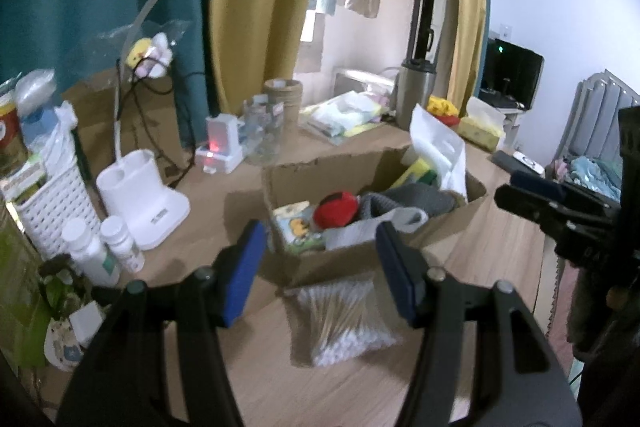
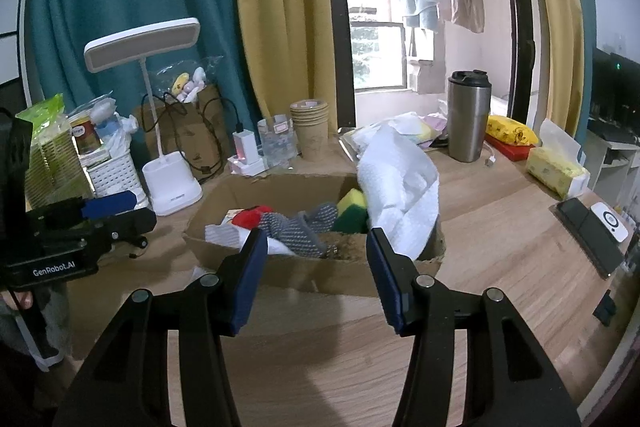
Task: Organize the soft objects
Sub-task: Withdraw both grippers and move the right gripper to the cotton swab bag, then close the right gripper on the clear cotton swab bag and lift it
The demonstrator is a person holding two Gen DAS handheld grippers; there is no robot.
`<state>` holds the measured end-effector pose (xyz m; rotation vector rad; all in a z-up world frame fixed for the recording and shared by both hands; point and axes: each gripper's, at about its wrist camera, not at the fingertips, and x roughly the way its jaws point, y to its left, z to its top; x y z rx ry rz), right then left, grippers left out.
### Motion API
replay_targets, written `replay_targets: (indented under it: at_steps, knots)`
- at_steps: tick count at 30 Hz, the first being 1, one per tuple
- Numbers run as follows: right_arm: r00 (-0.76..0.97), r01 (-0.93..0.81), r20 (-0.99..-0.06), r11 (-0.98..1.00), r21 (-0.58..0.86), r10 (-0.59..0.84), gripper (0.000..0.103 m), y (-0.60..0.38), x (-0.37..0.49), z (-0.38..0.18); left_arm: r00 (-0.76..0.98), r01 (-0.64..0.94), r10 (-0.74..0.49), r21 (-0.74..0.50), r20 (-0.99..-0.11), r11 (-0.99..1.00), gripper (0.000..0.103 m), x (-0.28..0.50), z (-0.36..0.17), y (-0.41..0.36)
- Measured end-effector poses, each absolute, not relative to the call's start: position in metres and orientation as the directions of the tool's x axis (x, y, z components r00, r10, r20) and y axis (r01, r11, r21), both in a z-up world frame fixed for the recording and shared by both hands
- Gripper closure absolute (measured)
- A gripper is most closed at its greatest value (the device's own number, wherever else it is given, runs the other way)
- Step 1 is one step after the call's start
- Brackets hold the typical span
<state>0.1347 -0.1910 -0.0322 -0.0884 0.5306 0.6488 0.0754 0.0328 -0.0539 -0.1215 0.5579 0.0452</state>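
While left gripper (image 1: 320, 271) hovers, jaws apart, empty, over clear bag of cotton swabs (image 1: 342, 321), right gripper (image 2: 316, 275) gapes empty before open brown cardboard box (image 2: 320, 273).

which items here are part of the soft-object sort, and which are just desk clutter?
Job:
- cardboard box
- bag of cotton swabs in front of it
- in the box: red soft thing, grey knit cloth, sponges, white padded bag

Clutter:
- desk lamp
- steel tumbler
- paper cups
- white basket
- pill bottles
- tissue pack
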Motion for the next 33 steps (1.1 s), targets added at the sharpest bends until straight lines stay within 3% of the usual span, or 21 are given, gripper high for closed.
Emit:
replay_targets:
  at_steps: [11, 33]
  knots:
    - [0.615, -0.635, -0.555, 0.769, 0.072, 0.56, 0.048, -0.148, 0.125, -0.055, 0.835, -0.095, 0.003, -0.14, -0.55, 0.986, 0.043, 0.062, -0.071, 0.057]
    - [0.406, -0.678, -0.711, 0.711, 0.187, 0.574, 0.048, -0.063, 0.137, -0.111, 0.826, -0.132, -0.009, -0.209, -0.564, 0.969, 0.043, 0.056, -0.09, 0.085]
